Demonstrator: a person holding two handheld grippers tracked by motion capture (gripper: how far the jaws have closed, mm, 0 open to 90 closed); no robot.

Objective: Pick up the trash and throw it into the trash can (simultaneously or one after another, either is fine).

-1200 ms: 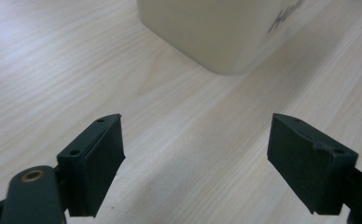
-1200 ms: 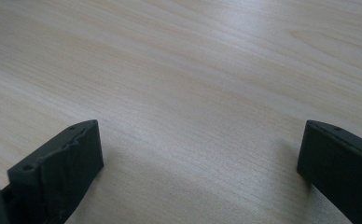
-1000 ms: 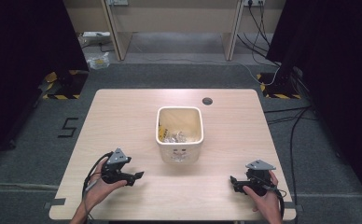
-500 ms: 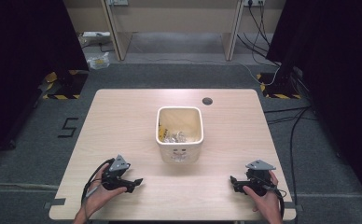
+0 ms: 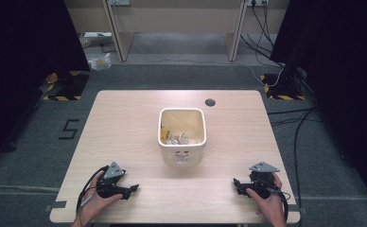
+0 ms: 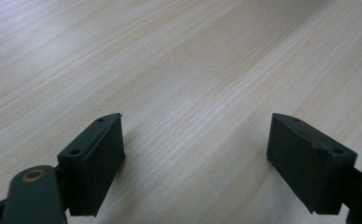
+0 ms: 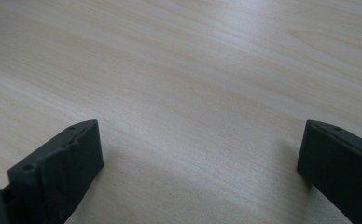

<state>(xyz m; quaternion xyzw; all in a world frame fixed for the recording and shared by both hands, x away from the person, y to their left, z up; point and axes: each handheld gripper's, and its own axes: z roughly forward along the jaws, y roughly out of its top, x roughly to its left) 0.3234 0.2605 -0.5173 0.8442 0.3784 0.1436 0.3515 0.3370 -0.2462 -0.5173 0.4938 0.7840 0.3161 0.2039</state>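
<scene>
Both grippers parked empty at the near edge, bin in mid-table.

High view: left gripper (image 5: pixel 125 190) and right gripper (image 5: pixel 240 185) rest low on the table (image 5: pixel 125 118), well apart from the bin (image 5: pixel 182 137) (crumpled bits inside). Left gripper view: jaws wide, nothing between, bare wood. Right gripper view: the same. Likely a resting pause; any next move calls for lifting toward the bin.

A pale wood tabletop (image 5: pixel 125 123) with a round cable hole (image 5: pixel 210 102) stood on grey carpet (image 5: pixel 181 78). A taped "5" (image 5: pixel 68 128) marked the floor. Black curtains (image 5: pixel 25 42) hung at both sides, a wooden desk (image 5: pixel 172 19) stood beyond, and cables (image 5: pixel 295 127) trailed across the carpet.
</scene>
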